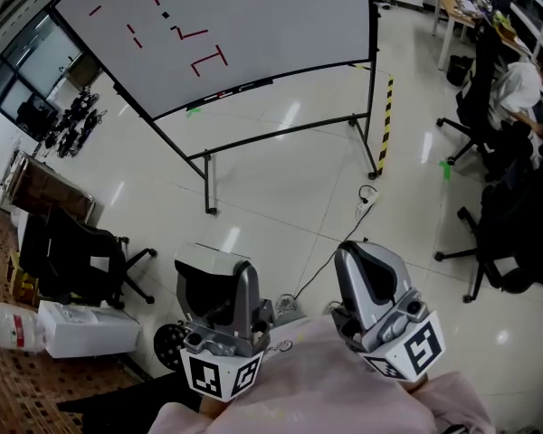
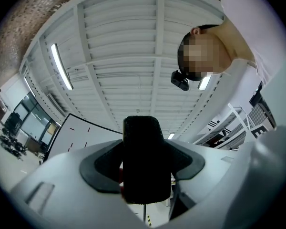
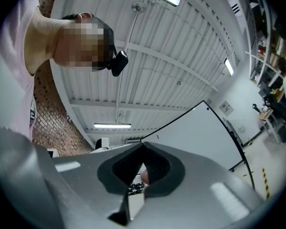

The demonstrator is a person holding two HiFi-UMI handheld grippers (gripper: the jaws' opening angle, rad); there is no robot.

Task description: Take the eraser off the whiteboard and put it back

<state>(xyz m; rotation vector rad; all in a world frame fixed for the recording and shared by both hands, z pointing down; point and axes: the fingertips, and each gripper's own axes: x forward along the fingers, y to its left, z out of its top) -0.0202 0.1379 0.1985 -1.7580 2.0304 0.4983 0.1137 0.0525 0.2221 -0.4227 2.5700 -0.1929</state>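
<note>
Glossy pale floor (image 1: 290, 179) spread under a wheeled whiteboard (image 1: 253, 25) at the far side, its red strokes too small to read and its upper part cut off by the frame. Near the bottom edge, the left tongs (image 1: 215, 283) were clamped on the black eraser (image 2: 144, 159), well apart from the board; in the head view the tongs' own body hid most of it. Just right of them, the right tongs (image 1: 373, 283) were closed on nothing. At the far right a seated person (image 1: 520, 89) was partly cropped.
</note>
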